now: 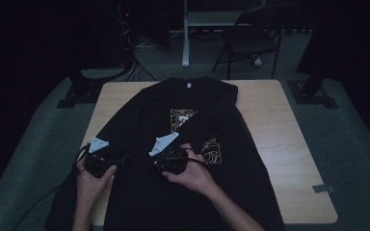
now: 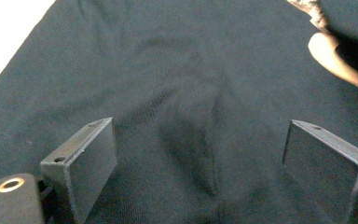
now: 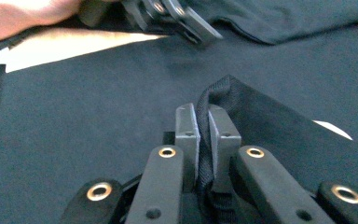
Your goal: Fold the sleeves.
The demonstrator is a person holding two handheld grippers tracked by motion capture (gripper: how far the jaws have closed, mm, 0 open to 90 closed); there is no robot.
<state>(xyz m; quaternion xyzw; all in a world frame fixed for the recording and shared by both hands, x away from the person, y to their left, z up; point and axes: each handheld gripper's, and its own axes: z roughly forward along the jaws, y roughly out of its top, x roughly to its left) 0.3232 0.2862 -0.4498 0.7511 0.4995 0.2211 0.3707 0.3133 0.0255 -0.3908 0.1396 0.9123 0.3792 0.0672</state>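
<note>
wooden table (image 1: 289, 144), creased black t-shirt (image 1: 139, 202)

The black T-shirt (image 1: 173, 144) was matt knitted cloth with a glossy gold print (image 1: 211, 150); the table (image 1: 289, 144) was pale, smooth wood; the right gripper (image 3: 208, 122) looked matt black plastic.

Left jaws apart, right jaws clamped

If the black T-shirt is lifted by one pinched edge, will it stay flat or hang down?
Probably hang limp: the black T-shirt bunches into a fold where the right gripper pinches it. It seems light and soft, creasing between the left gripper jaws. Pushed, it would likely wrinkle rather than slide.
</note>
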